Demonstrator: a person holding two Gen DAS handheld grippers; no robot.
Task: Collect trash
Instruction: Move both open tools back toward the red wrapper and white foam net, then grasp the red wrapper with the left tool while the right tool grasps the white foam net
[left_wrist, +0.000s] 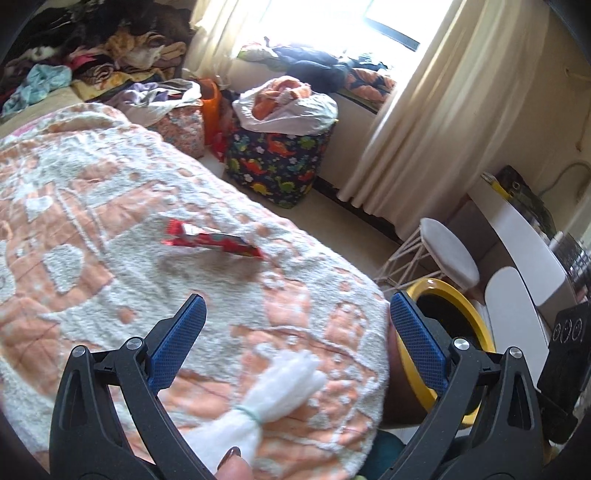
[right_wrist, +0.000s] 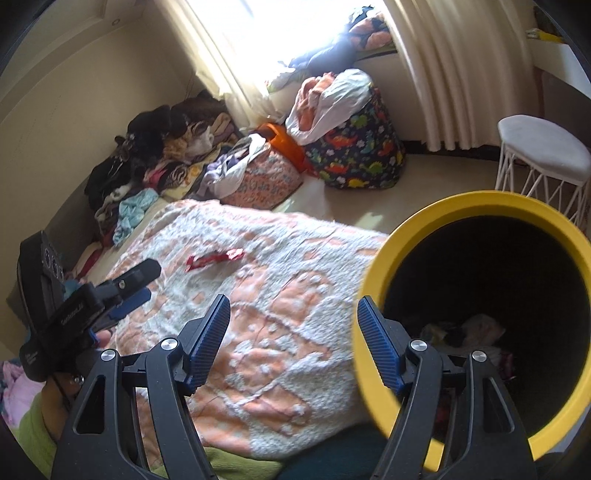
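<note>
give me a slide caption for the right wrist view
Open right gripper beside a yellow bin, red wrapper on the blanket ahead.

Bright daylight floods through a window (right_wrist: 295, 26) with cream pleated curtains (right_wrist: 450, 74) onto beige walls (right_wrist: 74, 74) and a pale floor (right_wrist: 424, 173).

- The left gripper (left_wrist: 297, 332) hangs over a peach-and-white blanket (left_wrist: 110, 206), its jaws spread wide with nothing between the pads.
- A red wrapper (left_wrist: 214, 242) lies on the blanket, farther out.
- A yellow-rimmed bin (left_wrist: 461, 306) stands right.
- A white tassel (left_wrist: 273, 398) lies near.
</note>
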